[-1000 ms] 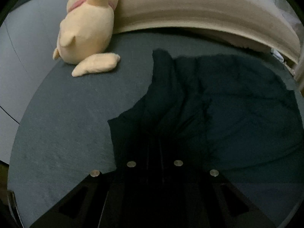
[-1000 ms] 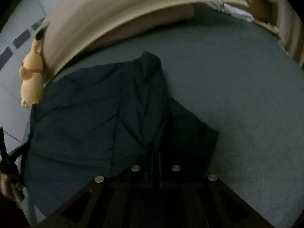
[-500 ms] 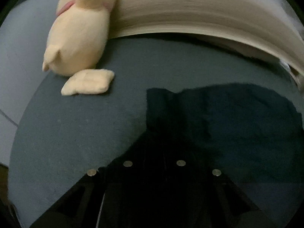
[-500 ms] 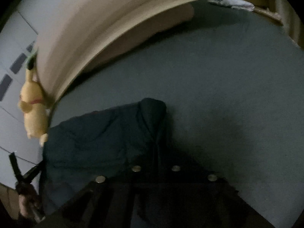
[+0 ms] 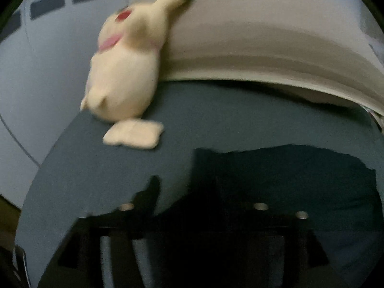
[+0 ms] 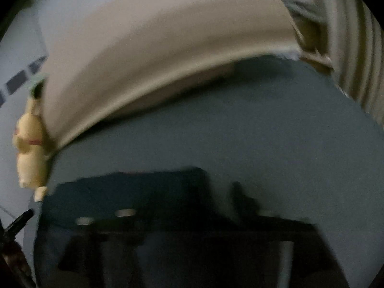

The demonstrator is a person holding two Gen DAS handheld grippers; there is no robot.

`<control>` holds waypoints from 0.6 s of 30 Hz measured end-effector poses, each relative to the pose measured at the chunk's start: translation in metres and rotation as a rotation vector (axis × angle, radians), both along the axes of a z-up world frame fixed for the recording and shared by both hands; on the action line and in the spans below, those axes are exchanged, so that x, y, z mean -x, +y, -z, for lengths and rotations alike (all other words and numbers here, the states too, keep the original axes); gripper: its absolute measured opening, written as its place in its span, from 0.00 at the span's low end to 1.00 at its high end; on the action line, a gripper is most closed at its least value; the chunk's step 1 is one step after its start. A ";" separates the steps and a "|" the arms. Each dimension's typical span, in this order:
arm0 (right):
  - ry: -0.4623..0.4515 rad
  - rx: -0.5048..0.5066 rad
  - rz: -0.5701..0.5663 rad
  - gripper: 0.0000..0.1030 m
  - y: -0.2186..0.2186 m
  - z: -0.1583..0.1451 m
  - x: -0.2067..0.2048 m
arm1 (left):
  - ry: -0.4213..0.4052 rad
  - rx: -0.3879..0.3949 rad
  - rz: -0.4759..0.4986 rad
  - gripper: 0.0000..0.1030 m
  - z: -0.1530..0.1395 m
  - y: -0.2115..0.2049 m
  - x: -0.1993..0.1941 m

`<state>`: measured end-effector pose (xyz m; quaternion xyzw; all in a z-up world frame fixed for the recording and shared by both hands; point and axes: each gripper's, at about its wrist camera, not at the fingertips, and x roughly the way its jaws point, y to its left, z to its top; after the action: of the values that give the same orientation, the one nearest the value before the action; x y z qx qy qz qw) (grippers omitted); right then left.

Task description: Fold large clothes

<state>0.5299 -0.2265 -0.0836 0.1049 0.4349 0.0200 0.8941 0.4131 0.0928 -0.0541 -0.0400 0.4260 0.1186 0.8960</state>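
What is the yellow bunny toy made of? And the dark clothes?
The toy looks like soft plush: rounded, stuffed shape, matte fuzzy surface, though the picture is blurred. The garment looks like thin woven or knit cloth: it lies limp and flat with soft creases, matte dark teal. The exact fibre cannot be told.

The dark folded garment (image 5: 288, 180) lies on the grey-blue sheeted bed (image 5: 216, 115), at its near side. The cream plush toy (image 5: 124, 76) sits at the far left corner of the bed, leaning against the beige padded headboard (image 5: 264, 43), which runs along the bed's far edge, well apart from the garment.
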 end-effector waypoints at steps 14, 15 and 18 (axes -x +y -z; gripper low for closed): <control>0.135 0.157 -0.163 0.80 0.098 0.086 -0.033 | 0.132 -0.120 0.144 0.72 0.062 -0.092 -0.049; 0.139 0.161 -0.164 0.80 0.110 0.091 -0.039 | 0.135 -0.122 0.143 0.72 0.060 -0.093 -0.049; 0.143 0.163 -0.170 0.80 0.092 0.073 -0.026 | 0.136 -0.114 0.146 0.72 0.053 -0.092 -0.047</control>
<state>0.5563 -0.1348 -0.1571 -0.0044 0.5049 0.0528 0.8615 0.4604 0.0008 -0.1073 0.0502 0.4801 0.0796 0.8721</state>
